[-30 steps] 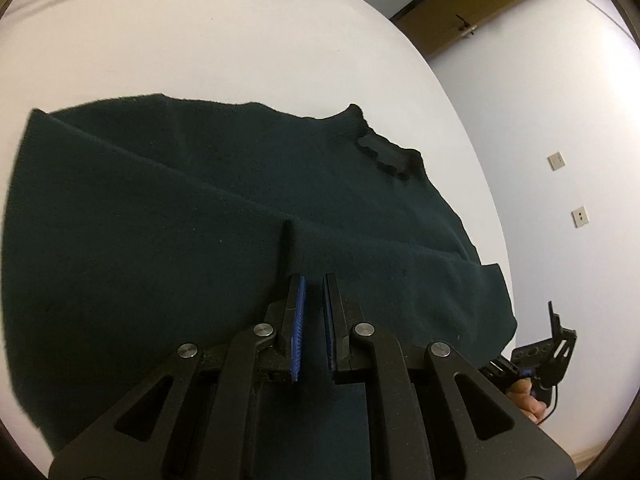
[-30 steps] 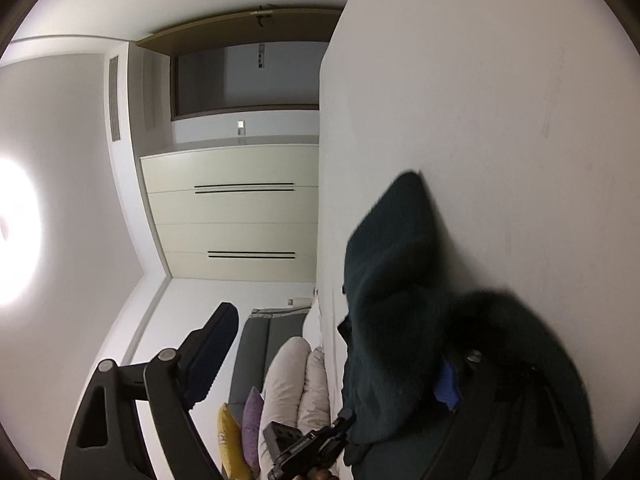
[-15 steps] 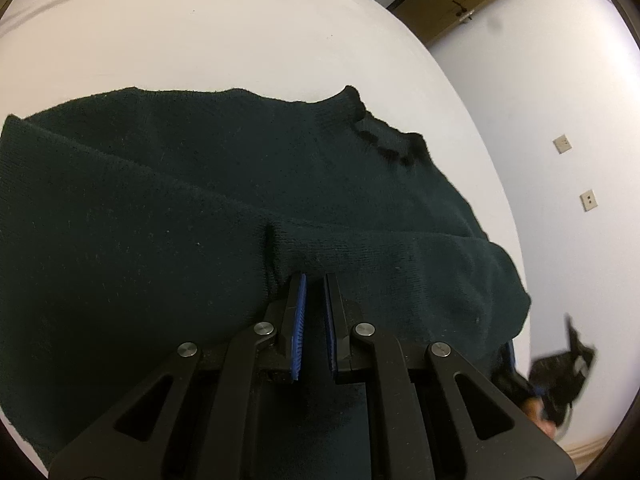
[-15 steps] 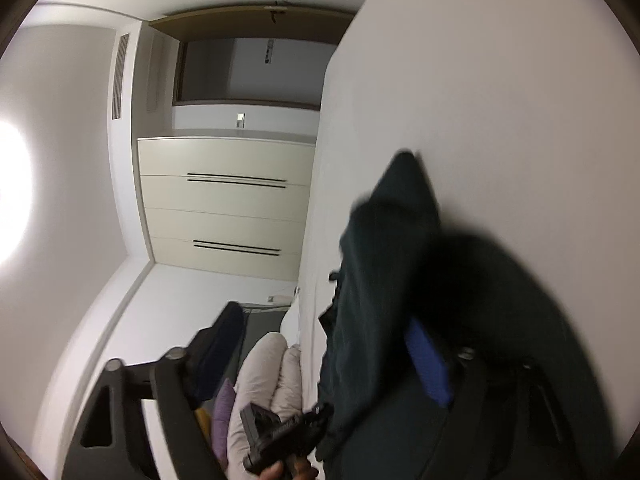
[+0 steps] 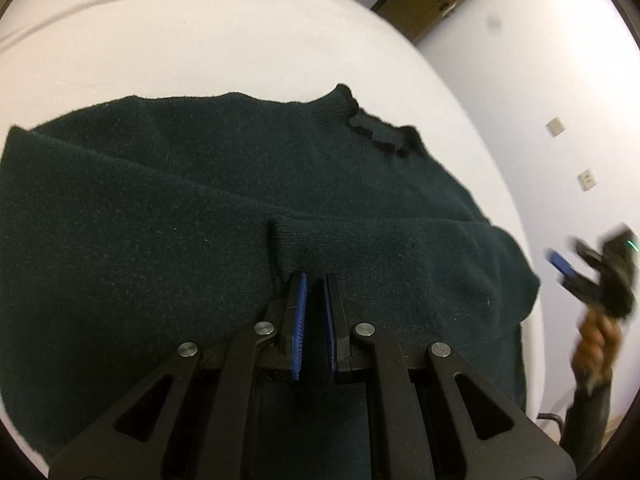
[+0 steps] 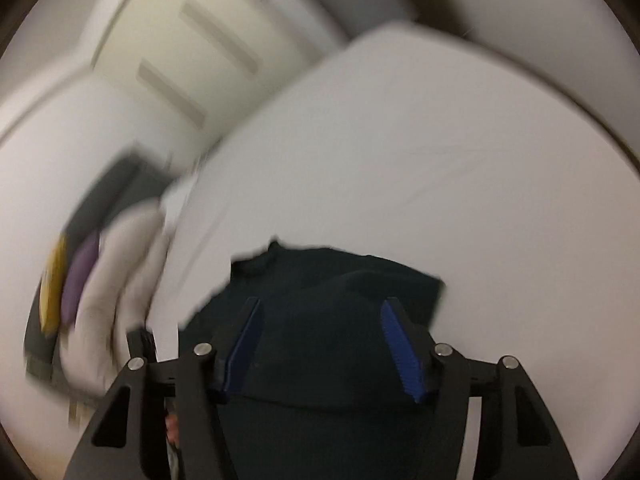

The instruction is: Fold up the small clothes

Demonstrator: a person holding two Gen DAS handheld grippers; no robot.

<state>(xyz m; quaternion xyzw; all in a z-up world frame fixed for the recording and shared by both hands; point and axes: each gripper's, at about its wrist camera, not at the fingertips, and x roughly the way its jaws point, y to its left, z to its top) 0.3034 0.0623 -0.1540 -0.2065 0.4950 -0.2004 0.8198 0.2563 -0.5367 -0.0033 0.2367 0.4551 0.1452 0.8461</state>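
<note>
Pinning the dark sweater (image 5: 208, 216) with the closed left gripper (image 5: 315, 280), sleeve folded; right gripper (image 6: 320, 320), empty and closing, probably regrips next.

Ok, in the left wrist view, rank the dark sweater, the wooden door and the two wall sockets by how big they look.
1. Dark sweater, by far the largest, though nearest the camera.
2. Wooden door, only partly in frame.
3. Two wall sockets: they look alike, so unranked.

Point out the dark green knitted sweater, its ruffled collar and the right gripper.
dark green knitted sweater (image 5: 160, 240): left wrist view, folded body.
ruffled collar (image 5: 380, 136): left wrist view, neckline.
right gripper (image 6: 320, 344): right wrist view, between fingertips.
</note>
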